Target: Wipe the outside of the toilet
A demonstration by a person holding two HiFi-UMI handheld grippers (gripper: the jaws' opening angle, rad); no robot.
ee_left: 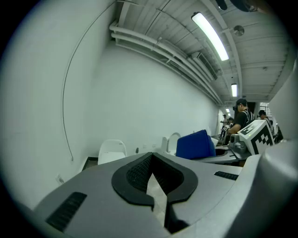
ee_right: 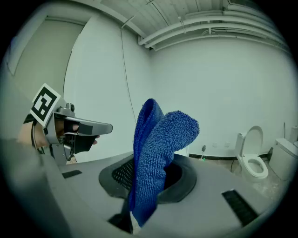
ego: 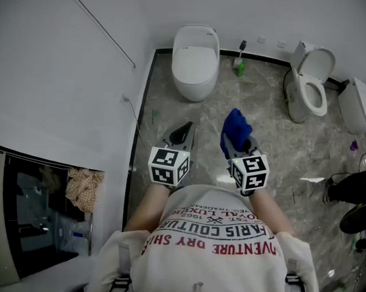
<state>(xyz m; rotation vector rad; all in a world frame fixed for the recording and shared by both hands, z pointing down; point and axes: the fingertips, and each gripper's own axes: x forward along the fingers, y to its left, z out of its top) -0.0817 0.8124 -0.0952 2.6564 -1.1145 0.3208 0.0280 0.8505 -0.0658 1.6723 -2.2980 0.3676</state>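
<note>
Shirt [ego: 211,244] fills the head view's bottom edge; past it the left gripper [ego: 183,131] is held closed and empty, and the right gripper [ego: 234,143] is clamped on a blue cloth [ego: 235,129]. The closed-lid toilet [ego: 195,60] is seen well apart, ahead and slightly left of the cloth, at the floor's [ego: 267,138] far left corner. Its long axis points back at the grippers and its shell is white, smooth and unmarked; a second toilet [ego: 310,85], lid up, is set far right. Left gripper view: pads are shown together with nothing between, toilet [ee_left: 111,151] low ahead-left; right gripper view: cloth [ee_right: 158,153] is pinched upright between the jaws, top flopped over, so the wipe is judged to fall to the right side.
</note>
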